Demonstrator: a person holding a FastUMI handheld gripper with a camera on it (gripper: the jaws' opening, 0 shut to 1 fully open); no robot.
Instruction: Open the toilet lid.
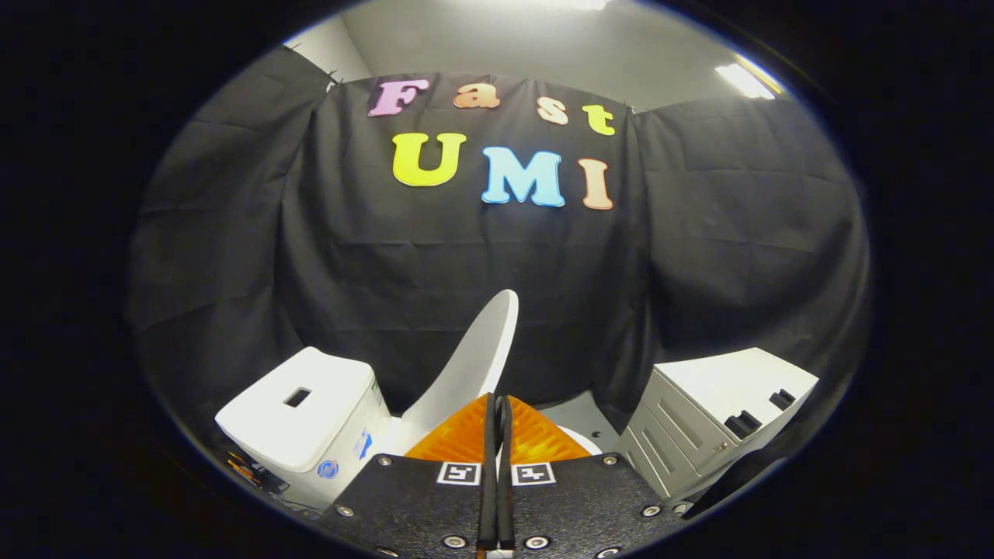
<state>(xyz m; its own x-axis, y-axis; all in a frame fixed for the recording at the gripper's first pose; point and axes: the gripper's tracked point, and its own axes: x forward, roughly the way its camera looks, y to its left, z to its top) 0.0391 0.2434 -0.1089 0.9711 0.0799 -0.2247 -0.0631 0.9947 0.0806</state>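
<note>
Nearest the camera, the hand-held gripper (497,415) has its two fingers pressed together, gripping nothing. Just beyond the fingertips stands the white plastic toilet lid (474,361), raised and tilted back toward the black cloth wall (466,264). Beside the lid sits the white rectangular toilet tank (299,419). Across from it, against the cloth, stands a white drawer cabinet (714,415) with dark handles.

A mock bathroom set up inside a booth: black cloth walls (466,264) hang behind a white toilet (311,427) with its lid (474,357) raised, beside a white drawer cabinet (699,419).
</note>
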